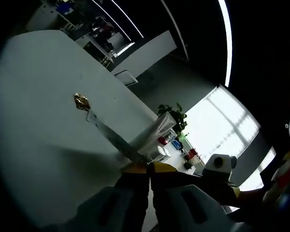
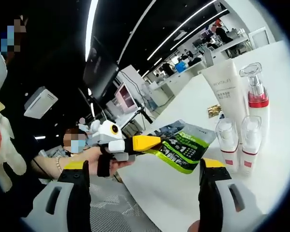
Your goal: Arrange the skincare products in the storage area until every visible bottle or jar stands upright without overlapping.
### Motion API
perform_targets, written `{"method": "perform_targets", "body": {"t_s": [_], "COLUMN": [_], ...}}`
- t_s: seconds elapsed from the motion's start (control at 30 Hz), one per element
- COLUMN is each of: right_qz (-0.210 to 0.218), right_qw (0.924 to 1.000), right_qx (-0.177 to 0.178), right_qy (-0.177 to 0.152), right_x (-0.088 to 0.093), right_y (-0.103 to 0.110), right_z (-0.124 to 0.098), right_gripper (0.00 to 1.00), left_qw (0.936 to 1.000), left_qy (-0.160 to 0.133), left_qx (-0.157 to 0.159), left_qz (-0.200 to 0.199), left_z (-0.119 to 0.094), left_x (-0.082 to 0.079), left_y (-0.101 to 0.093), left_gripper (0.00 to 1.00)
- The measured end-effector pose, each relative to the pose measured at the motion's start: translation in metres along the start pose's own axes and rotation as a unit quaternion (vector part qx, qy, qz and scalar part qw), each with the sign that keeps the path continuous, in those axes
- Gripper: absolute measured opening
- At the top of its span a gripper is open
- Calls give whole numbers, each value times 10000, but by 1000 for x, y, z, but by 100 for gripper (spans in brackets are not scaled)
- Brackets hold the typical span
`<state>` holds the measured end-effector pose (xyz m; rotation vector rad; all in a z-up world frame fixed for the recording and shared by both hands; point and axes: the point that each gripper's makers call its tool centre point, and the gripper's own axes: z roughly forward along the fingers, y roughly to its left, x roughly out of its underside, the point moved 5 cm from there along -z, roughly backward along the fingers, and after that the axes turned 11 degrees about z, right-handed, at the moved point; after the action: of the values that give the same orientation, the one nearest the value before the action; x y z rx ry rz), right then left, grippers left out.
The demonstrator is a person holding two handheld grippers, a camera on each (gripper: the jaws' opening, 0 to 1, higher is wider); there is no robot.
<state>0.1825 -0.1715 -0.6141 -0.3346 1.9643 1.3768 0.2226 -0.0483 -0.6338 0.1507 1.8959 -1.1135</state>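
Observation:
A person's hand holds my left gripper (image 2: 152,143), which enters the right gripper view from the left. It is shut on one end of a green and black sachet (image 2: 186,145) held above the white table (image 2: 183,193). In the left gripper view the sachet (image 1: 118,139) runs edge-on away from the shut left gripper (image 1: 149,169). A white tube (image 2: 227,89), a red-banded pump bottle (image 2: 257,99) and two small clear-capped bottles (image 2: 228,140) stand upright, close together. My right gripper (image 2: 145,169) is open with nothing between its fingers, short of the sachet.
A small gold item (image 2: 213,110) lies on the table beside the tube; it is also the gold item (image 1: 81,101) beyond the sachet's far end. The table edge (image 2: 130,193) runs near my right gripper. Office desks and ceiling lights fill the background.

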Motion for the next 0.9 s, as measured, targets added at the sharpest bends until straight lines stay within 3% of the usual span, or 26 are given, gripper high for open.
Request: {"method": "perform_targets", "body": {"t_s": [0.17, 0.6, 0.9], "right_qz": [-34, -75, -128], "right_qw": [9997, 9973, 9945], "right_qx": [240, 731, 1039], "right_qy": [5, -56, -29], "right_x": [2, 3, 5], "right_y": [-6, -23, -37], "right_z": [-8, -29, -40], "right_gripper": [99, 100, 100], "left_qw": [9999, 9985, 9937], "left_qy": [135, 478, 936], "left_qx": [-13, -90, -499], "left_qz": [55, 243, 374], "left_z": [9, 19, 21], "left_x": [6, 15, 33], "left_y": [5, 19, 43], "left_gripper": [0, 0, 0]}}
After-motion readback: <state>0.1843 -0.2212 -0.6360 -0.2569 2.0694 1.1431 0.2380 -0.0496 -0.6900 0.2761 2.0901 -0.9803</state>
